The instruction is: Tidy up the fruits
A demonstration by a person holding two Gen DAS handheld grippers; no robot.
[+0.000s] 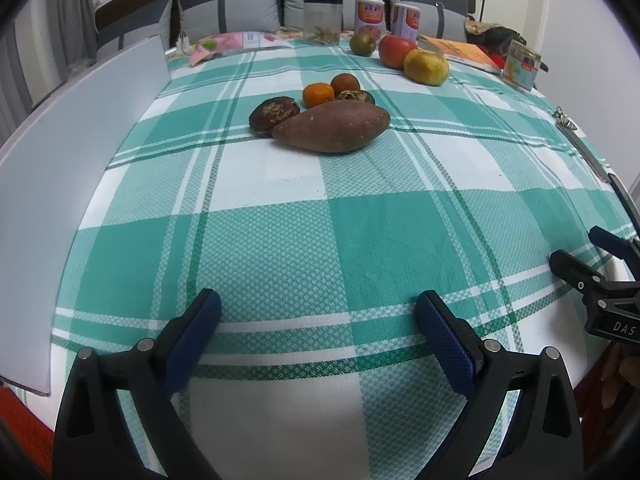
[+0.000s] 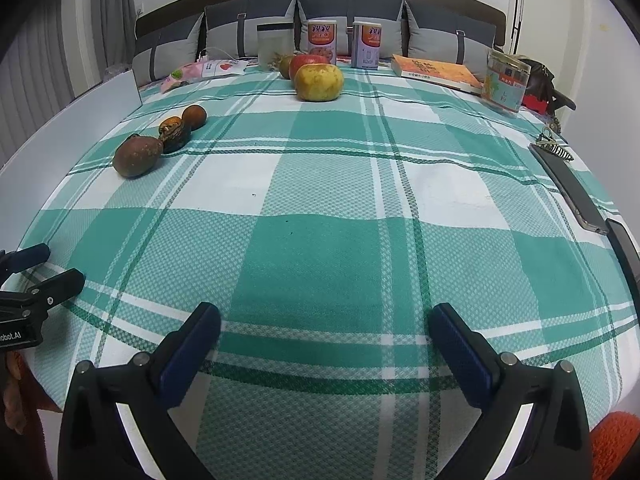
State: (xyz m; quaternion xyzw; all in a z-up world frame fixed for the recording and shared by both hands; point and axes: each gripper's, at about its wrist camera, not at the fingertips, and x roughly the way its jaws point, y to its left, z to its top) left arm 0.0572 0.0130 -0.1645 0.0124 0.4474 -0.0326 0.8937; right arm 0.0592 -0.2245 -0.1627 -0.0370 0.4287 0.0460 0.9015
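On the green checked cloth, a sweet potato (image 1: 334, 128) lies at the middle with a dark brown fruit (image 1: 273, 114), a small orange (image 1: 318, 95), a brown round fruit (image 1: 345, 83) and another dark fruit (image 1: 356, 97) behind it. Farther back stand a green fruit (image 1: 362, 45), a red apple (image 1: 396, 51) and a yellow fruit (image 1: 425, 67). In the right wrist view the sweet potato (image 2: 138, 156) group is at left and the yellow fruit (image 2: 319, 82) is at the back. My left gripper (image 1: 318, 312) is open and empty near the front edge. My right gripper (image 2: 324, 326) is open and empty too.
A white board (image 1: 80, 168) stands along the left edge. At the back are a clear jar (image 1: 322, 20), two cans (image 1: 370, 14), a snack bag (image 1: 224, 44), a book (image 1: 464, 52) and a carton (image 1: 520, 65). A phone (image 2: 568, 188) and a clip (image 2: 554, 146) lie at the right edge.
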